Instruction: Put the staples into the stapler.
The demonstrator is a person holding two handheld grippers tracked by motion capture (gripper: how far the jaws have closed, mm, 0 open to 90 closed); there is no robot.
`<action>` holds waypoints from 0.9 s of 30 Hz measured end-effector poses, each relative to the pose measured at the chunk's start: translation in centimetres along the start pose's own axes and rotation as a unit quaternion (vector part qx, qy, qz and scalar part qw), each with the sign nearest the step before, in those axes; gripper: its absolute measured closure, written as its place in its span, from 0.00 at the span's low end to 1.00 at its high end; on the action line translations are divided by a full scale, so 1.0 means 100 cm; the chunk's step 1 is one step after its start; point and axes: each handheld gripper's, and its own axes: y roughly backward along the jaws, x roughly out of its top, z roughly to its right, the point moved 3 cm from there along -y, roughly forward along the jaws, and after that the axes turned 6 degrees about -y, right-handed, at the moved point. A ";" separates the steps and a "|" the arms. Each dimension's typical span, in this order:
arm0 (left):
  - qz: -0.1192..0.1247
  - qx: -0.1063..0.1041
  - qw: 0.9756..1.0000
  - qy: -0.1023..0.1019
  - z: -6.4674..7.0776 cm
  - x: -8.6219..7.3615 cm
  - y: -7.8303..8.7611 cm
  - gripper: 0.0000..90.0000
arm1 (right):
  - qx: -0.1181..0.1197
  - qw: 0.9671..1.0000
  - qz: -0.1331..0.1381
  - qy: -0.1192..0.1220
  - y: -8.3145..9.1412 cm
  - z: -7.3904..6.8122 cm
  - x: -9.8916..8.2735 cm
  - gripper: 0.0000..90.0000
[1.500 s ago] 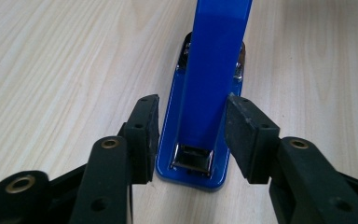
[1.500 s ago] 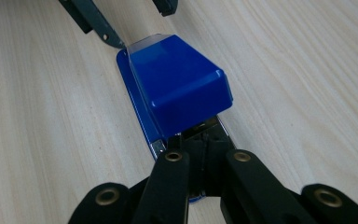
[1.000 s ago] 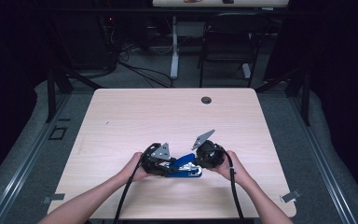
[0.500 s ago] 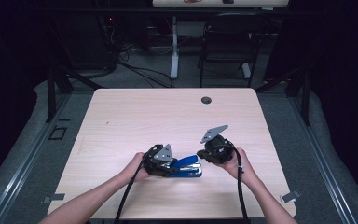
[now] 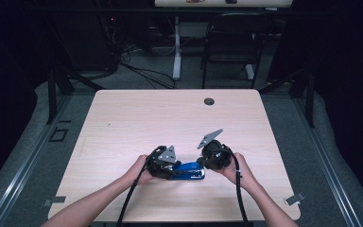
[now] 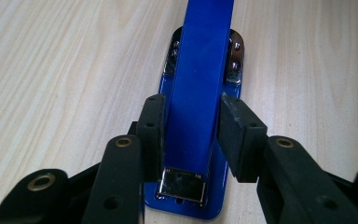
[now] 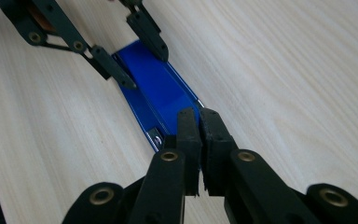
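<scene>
Both grippers work a blue stapler (image 5: 187,171) lying near the front edge of the wooden surface (image 5: 137,118).

The left gripper (image 6: 190,130) pinches the stapler's top arm between its jaws, steadying it; the right gripper (image 7: 199,122), jaws pressed together, rests its tips at the stapler's end. To do this well, press squarely while the left grip keeps the body from sliding. The left gripper view reveals the metal staple mouth and rivets, which the high view cannot resolve.
</scene>
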 end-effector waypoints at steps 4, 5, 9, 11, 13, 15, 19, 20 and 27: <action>-0.005 -0.002 1.000 -0.004 0.000 0.001 0.001 0.70 | 0.003 1.000 -0.009 -0.003 -0.006 0.000 -0.003 0.98; -0.008 -0.001 1.000 -0.004 0.000 0.002 0.002 0.70 | 0.004 1.000 -0.011 -0.003 -0.005 0.001 -0.003 0.98; -0.006 0.007 1.000 0.017 -0.006 0.004 0.008 0.48 | -0.003 1.000 -0.019 -0.004 -0.007 0.000 -0.003 0.99; 0.003 0.019 0.999 0.038 -0.012 0.003 0.013 0.42 | -0.005 1.000 -0.023 -0.002 -0.010 0.000 -0.004 0.99; 0.013 0.035 0.998 0.059 -0.018 0.001 0.019 0.35 | -0.005 1.000 -0.025 -0.007 -0.012 0.000 -0.006 1.00; 0.015 0.040 0.997 0.069 -0.022 -0.003 0.023 0.27 | -0.002 1.000 -0.023 -0.009 -0.012 0.001 -0.006 1.00; 0.026 0.062 0.994 0.089 -0.029 -0.008 0.030 0.18 | -0.002 1.000 -0.023 -0.013 -0.012 0.001 -0.006 1.00; 0.025 0.071 0.993 0.093 -0.031 -0.009 0.031 0.18 | -0.002 1.000 -0.023 -0.014 -0.012 0.001 -0.006 1.00; 0.026 0.108 0.986 0.128 -0.042 -0.017 0.036 0.13 | -0.002 0.999 -0.027 -0.018 -0.012 0.001 -0.007 1.00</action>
